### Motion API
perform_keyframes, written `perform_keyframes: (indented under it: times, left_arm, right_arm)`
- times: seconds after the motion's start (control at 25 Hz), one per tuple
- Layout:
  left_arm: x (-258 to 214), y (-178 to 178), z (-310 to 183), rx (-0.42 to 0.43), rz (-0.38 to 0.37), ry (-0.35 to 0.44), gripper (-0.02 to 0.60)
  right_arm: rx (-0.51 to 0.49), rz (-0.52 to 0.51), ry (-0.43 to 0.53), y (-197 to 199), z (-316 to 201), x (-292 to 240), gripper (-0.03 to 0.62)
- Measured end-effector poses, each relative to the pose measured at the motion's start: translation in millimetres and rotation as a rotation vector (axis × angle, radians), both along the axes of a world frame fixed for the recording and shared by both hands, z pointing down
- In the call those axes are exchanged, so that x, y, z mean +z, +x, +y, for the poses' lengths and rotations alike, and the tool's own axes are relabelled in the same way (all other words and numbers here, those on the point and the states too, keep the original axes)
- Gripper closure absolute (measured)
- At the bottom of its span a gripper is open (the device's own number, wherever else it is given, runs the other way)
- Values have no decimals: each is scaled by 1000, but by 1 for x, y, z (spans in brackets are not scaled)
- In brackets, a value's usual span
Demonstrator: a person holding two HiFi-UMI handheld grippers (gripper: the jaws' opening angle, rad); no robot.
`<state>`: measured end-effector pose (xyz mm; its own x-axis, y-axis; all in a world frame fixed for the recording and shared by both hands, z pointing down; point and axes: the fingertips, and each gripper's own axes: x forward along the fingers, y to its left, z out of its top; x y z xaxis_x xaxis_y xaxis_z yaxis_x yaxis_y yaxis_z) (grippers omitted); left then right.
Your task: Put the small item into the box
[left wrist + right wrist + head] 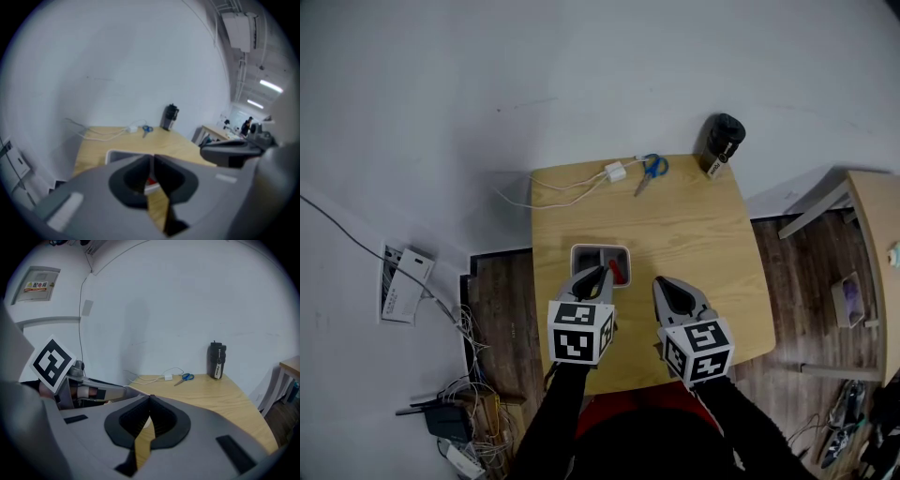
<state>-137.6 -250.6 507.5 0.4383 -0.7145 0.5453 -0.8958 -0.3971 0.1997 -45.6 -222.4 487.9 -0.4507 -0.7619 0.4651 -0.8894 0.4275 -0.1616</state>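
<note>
A small white box (pixel 584 253) sits on the wooden table (pixel 694 234), and a small red item (pixel 616 271) lies inside it at the right side. My left gripper (pixel 601 273) is shut with nothing between its jaws, its tips over the box just left of the red item. In the left gripper view the touching tips (pixel 153 156) hide most of the box (pixel 117 153); a bit of the red item (pixel 150 181) shows through the gap behind them. My right gripper (pixel 660 281) is shut and empty, on the table to the right of the box. Its tips (pixel 150 396) point along the tabletop.
At the table's far edge lie blue-handled scissors (pixel 652 169) and a white charger (pixel 614 172) with its cable; a black bottle (pixel 722 141) stands at the far right corner. Another table (pixel 872 244) stands to the right. Cables and boxes lie on the floor at left.
</note>
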Motion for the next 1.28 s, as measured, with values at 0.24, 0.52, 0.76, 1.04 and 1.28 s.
perform_keyframes:
  times: [0.24,0.52,0.76,1.04,1.28]
  left_arm:
    - [-18,-5,8,-5,29,54,577]
    - [-40,-9,23,-6,61,111,578]
    - [-57,-20,34,-22,77,161,578]
    - [-75,-30,49,-49,96,230,578]
    - [-92,-40,62,-80,111,291,578]
  right_arm:
    - [-24,-12,35,-8,5,-18,586]
    - [-48,-32,91,-16,13,-43,586]
    - [-52,-42,133,-18,20,-60,586]
    - [-54,-54,176,-15,28,-78,586]
    - [-62,-67,207,-13,36,-91,586]
